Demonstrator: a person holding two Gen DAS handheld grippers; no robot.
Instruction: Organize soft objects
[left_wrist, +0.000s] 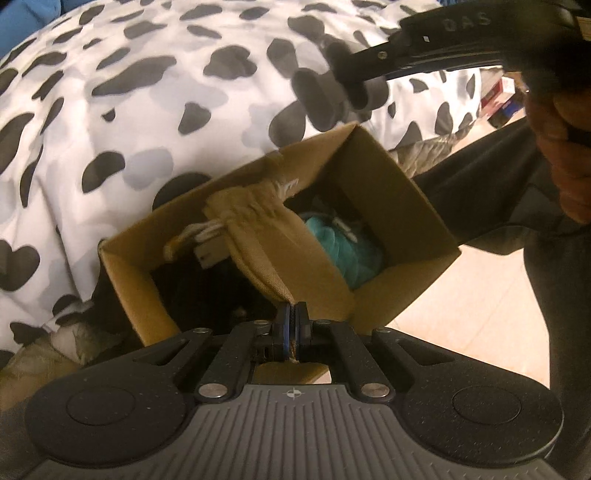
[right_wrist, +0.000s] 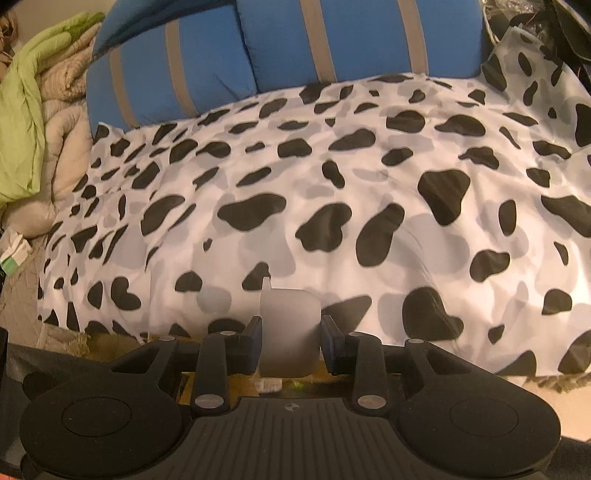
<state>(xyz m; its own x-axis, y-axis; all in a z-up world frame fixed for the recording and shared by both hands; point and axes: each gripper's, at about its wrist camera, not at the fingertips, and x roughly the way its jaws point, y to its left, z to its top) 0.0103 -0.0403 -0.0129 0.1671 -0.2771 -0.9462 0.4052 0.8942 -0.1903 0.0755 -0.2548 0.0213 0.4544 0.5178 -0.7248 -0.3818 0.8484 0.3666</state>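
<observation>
Now left tongs (left_wrist: 292, 314) pinch one tan pouch (left_wrist: 258, 236); right tongs (right_wrist: 290, 332) clamp one white case (right_wrist: 290, 328).

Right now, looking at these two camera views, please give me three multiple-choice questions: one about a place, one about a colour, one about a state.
1. Where does the tan drawstring pouch hang?
A. Over the open cardboard box
B. On the blue cushion
C. Flat on the floor

2. What colour is the soft item lying deep inside the box?
A. Red
B. Teal
C. Yellow

3. What is the state of the right gripper?
A. Wide open with nothing between the fingers
B. Shut on a translucent white soft case
C. Shut on the spotted bedcover

Answers:
1 A: the left gripper pinches the pouch's edge, and the pouch hangs over the box opening.
2 B: a teal shape shows in the box beside the pouch.
3 B: both blue pads press on the sides of the whitish case.
</observation>
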